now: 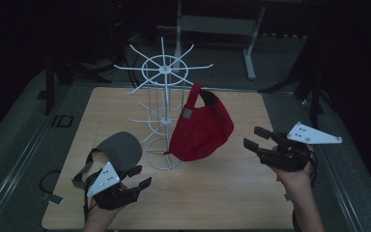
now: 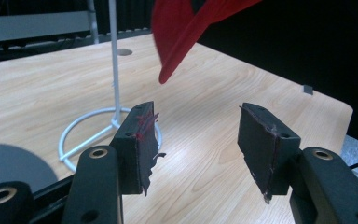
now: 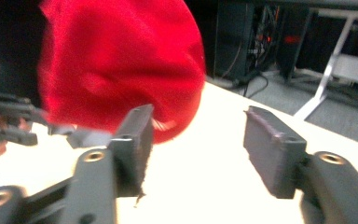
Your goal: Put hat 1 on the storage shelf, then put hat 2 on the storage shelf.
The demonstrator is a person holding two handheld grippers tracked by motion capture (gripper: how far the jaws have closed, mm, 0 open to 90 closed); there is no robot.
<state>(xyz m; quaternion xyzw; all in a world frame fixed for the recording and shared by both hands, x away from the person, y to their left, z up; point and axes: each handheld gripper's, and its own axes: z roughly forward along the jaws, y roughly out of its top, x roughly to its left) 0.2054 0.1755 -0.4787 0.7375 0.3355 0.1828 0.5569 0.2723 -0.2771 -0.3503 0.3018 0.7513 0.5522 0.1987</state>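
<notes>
A red cap [image 1: 202, 126] hangs by its back strap from a prong of the white wire rack [image 1: 163, 108] in the middle of the wooden table [image 1: 222, 193]. A grey cap [image 1: 121, 150] lies at the front left, just behind my left gripper [image 1: 140, 176], which is open and holds nothing. My right gripper [image 1: 255, 137] is open too, to the right of the red cap and apart from it. In the left gripper view the open gripper [image 2: 198, 121] points past the rack's base ring [image 2: 74, 135], under the red brim [image 2: 182, 42]. In the right gripper view the open gripper [image 3: 200, 126] faces the red cap [image 3: 121, 70].
The table drops off at its right edge [image 2: 335, 105] to dark floor. A grey metal frame [image 1: 251, 43] stands beyond the table's far edge. Bare wood lies between the two grippers at the front. Whether the grey cap [image 2: 14, 163] touches my left gripper is unclear.
</notes>
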